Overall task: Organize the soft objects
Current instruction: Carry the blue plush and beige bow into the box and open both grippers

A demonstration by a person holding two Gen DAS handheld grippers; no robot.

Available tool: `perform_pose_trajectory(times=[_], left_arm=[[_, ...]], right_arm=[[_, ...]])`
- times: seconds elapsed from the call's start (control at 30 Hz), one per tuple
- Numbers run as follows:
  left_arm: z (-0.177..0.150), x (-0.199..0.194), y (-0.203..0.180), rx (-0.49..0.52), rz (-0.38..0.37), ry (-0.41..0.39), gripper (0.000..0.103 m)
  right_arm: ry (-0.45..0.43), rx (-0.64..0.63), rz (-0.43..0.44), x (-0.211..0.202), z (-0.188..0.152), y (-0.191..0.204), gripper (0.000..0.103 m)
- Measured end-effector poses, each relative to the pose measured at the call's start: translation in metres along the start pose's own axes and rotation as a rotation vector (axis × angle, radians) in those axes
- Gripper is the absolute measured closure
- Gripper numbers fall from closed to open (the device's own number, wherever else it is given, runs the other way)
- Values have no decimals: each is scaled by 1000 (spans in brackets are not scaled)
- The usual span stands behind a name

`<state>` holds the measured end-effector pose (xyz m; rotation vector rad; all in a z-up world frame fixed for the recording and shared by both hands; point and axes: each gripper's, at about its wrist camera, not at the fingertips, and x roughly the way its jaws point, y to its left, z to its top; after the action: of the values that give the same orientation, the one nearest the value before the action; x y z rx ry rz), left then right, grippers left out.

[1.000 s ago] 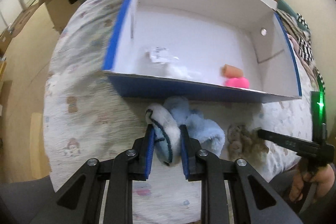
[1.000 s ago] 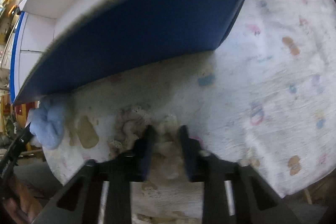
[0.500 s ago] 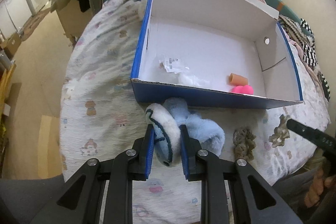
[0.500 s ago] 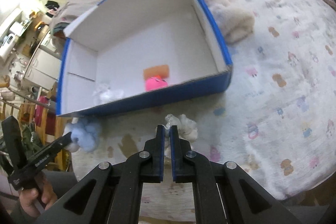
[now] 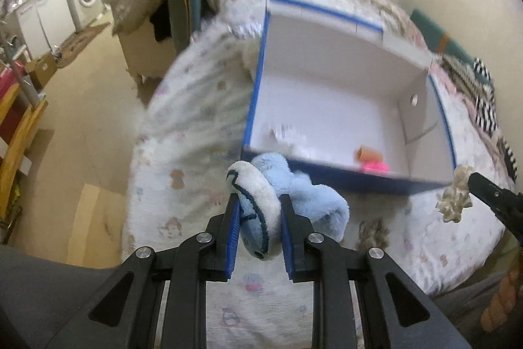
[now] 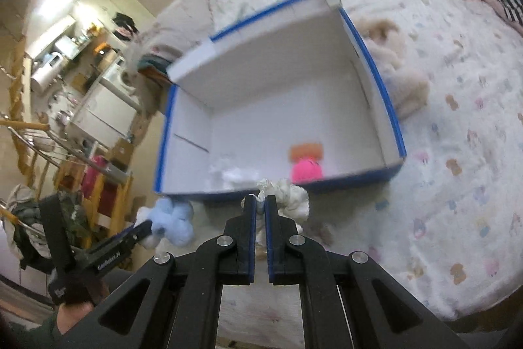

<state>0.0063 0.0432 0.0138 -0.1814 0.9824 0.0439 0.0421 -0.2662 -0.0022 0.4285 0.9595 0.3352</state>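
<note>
My left gripper [image 5: 258, 205] is shut on a light blue and white plush toy [image 5: 281, 201], held above the bed just in front of the near wall of a blue-edged white box [image 5: 258, 87]. My right gripper [image 6: 260, 201] is shut on a cream scrunchie [image 6: 294, 195], lifted near the box's front wall [image 6: 359, 179]; the scrunchie also shows in the left wrist view [image 5: 454, 198]. Inside the box lie a pink ball [image 6: 306, 169], an orange piece [image 6: 305, 150] and a white fluffy item [image 6: 235, 174]. The blue plush also shows in the right wrist view [image 6: 173, 221].
A brownish scrunchie [image 5: 372, 229] lies on the patterned bedsheet [image 5: 183, 152] near the bed's front edge. A beige fuzzy item [image 6: 402, 80] lies right of the box. A clothes-covered chair [image 5: 170, 5] stands beyond the bed; the floor drops off to the left.
Both grippers have risen from the bed with their objects and drawn back from the box. The right gripper closed on the cream scrunchie and lifted it; the brown scrunchie stayed on the sheet.
</note>
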Motion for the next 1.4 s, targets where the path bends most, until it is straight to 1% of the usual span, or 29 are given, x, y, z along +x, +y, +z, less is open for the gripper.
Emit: perform_pose_trajectory(times=[0.13,0.23,0.3,0.4,0.63,0.73,0.83,0.97,1.1,1.13,1.17,1.23,1.33,1.4], left_arm=[[18,-25,-1,-14,11,-102,83],[33,-40,-8,25,52,-187,83],[42,-46,-14,51,59,-224,83],[58,-47,-21,73,56,-243,83],[106,-23,-41,90,37,-221,83],[119,-14,-56,123,33,-227,82],[127,4,-68,138,21,-200,82],[129,33,-80,168,37,-183,82],[118,66,-84,190,15,-162,82],[114,72,-85,196,22,-151,82],[110,82,-85,197,21,-119,82],[105,93,-86,197,-3,-80,82],[102,99,-88,233,20,-92,82],[104,103,-86,231,18,-86,82]], right_arm=[[-72,-54,20,-13,13,17,96],[-101,-77,34,-17,24,24,96],[-107,-82,33,-16,33,25,96],[-117,-78,34,-12,48,25,96],[-127,-106,21,3,87,33,96],[-118,-110,10,15,101,31,96],[-107,-98,5,29,110,25,96],[-79,-68,4,47,110,12,96],[-31,-49,-12,66,106,1,96],[-28,-52,-17,70,105,0,96],[-24,-60,-30,73,104,-1,96],[-7,-51,-38,81,102,-7,96],[20,-42,-53,94,99,-13,96],[40,-33,-54,103,99,-15,96]])
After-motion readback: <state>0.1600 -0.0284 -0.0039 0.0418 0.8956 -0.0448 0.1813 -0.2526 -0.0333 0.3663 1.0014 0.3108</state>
